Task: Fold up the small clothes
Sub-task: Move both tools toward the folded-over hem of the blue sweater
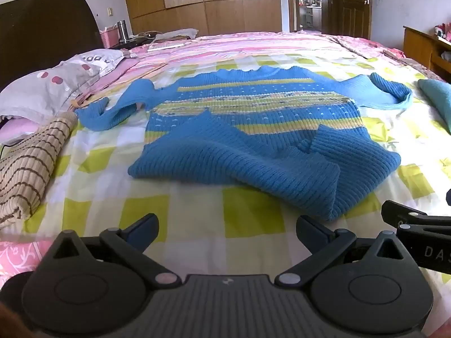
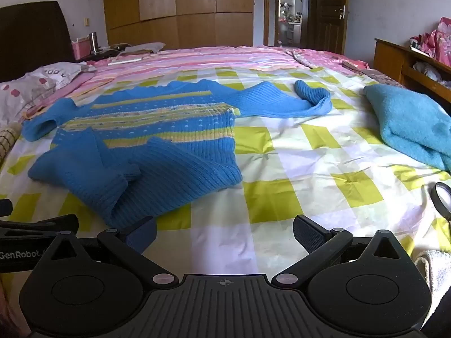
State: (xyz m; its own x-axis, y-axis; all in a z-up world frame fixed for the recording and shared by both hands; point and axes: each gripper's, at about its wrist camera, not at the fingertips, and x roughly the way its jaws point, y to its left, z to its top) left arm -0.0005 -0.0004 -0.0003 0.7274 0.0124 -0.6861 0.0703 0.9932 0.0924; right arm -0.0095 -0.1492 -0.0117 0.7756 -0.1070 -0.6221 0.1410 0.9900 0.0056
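Observation:
A small blue knit sweater [image 1: 253, 129] with yellow stripes lies spread on the checked bedsheet [image 1: 197, 214], sleeves out to both sides. Its near part is folded up over the body. It also shows in the right wrist view [image 2: 157, 140], left of centre. My left gripper [image 1: 227, 231] is open and empty, just short of the sweater's near edge. My right gripper [image 2: 224, 233] is open and empty over bare sheet [image 2: 282, 191], with the sweater's near corner by its left finger. Each gripper's side shows at the edge of the other's view.
A beige striped garment [image 1: 31, 163] lies at the left, a teal folded cloth [image 2: 408, 124] at the right. Pillows [image 1: 50, 87] sit at the far left. A magnifying glass [image 2: 441, 197] lies near the right edge. A wooden shelf [image 2: 406, 62] stands beside the bed.

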